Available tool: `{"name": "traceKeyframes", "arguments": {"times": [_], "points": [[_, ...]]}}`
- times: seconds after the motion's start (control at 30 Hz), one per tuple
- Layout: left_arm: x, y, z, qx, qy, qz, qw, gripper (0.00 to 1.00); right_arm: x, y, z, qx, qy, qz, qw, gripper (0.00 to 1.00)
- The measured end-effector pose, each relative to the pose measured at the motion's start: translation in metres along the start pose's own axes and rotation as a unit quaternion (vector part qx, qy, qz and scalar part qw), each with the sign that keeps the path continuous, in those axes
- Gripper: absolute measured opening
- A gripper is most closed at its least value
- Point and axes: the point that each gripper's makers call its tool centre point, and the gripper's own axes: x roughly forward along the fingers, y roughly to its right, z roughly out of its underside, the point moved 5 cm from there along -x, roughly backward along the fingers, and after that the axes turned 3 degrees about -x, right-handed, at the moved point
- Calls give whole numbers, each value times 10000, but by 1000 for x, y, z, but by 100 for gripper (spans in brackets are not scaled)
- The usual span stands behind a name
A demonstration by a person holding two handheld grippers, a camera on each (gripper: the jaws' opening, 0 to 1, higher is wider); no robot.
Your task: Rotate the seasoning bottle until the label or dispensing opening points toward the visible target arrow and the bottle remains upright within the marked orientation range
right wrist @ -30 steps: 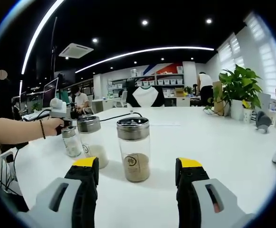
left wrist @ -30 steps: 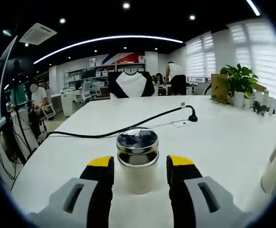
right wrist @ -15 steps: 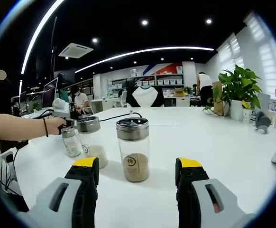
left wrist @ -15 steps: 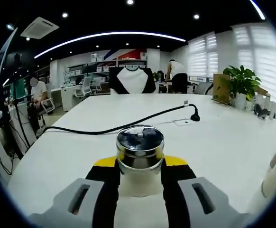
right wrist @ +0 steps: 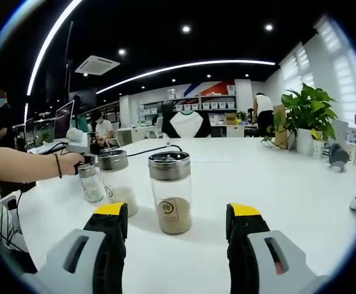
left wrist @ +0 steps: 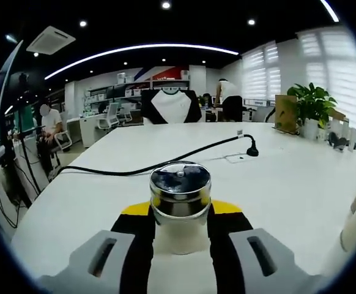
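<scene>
L gripper (left wrist: 179, 215) fingers clamped on upright seasoning bottle (left wrist: 180, 205)

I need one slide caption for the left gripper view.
Left claw shut on a steel-capped seasoning bottle on a white table.

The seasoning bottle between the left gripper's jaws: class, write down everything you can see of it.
The seasoning bottle stands upright on the white table, near its front edge. It has a pale body, its contents hidden, a shiny metal collar and a dark, glossy round lid that mirrors the ceiling lights. The left gripper is shut on it, its yellow-tipped black jaws pressing both sides just below the collar. No label or opening faces this camera. A black cable lies behind it.
</scene>
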Motion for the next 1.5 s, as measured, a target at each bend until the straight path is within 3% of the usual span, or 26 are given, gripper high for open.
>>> {"name": "traceKeyframes", "arguments": {"times": [0.7,0.8,1.5], "points": [[-38,13,11,3,64,29,10000,35,1,-1,0,-4,-10,-29,10000,66],[-44,14,11,340,47,-15,9994,35,1,-1,0,-9,-18,-35,10000,66],[-71,15,28,45,89,228,9997,35,2,-2,0,-6,-3,-40,10000,66]]}}
